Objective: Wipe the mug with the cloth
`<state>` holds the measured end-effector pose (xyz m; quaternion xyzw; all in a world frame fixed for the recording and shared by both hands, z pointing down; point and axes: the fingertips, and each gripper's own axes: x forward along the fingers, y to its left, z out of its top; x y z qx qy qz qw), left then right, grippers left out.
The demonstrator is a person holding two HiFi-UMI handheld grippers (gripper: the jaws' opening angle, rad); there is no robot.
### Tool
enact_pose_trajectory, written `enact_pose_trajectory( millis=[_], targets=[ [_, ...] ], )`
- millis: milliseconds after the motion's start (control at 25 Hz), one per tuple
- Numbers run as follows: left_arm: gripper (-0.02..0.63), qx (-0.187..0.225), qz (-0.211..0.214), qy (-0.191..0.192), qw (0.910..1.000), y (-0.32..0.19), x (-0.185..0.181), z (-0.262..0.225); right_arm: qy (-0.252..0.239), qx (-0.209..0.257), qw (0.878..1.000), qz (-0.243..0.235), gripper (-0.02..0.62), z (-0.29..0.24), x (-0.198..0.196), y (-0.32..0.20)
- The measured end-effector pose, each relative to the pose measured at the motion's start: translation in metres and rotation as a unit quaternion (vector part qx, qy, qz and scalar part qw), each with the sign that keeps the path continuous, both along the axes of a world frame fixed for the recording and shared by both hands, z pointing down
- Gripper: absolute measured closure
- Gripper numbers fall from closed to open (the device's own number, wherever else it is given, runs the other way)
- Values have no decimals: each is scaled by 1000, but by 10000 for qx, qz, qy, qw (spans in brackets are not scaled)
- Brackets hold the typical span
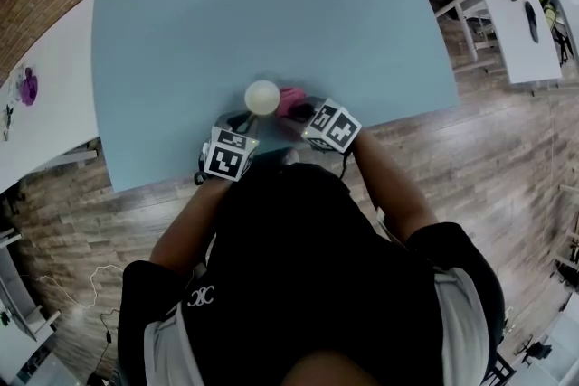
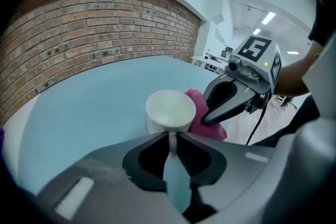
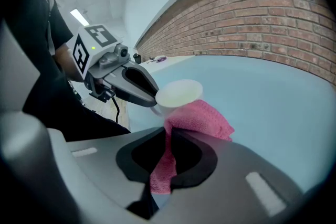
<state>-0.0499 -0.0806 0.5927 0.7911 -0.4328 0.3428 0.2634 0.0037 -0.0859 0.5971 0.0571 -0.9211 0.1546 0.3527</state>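
While the white mug [image 1: 262, 97] stands upright near the front edge of the blue worktop [image 1: 271, 4], the left gripper [image 2: 172, 136] has its fingers [image 2: 113, 157] clamped on the mug's thin handle [image 2: 172, 145], seen edge-on between them. Right gripper [image 3: 169, 131]: fingers pinched on a fold of the pink cloth [image 3: 205, 115], whose bunched upper part lies against the mug's side just below the rim, on its right in the head view; both grippers slant downward from the person's side
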Motion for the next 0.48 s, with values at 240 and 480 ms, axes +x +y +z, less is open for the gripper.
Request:
enact_pose_trajectory(
  millis=[240, 480],
  targets=[
    [560, -308, 718, -27, 9969, -9, -6, -1, -80, 8, 10000, -54, 558, -8, -3, 5],
    [560, -580, 1299, -17, 9898, -12, -8, -1, -61, -21, 9996, -273, 558, -1, -25, 30]
  ],
)
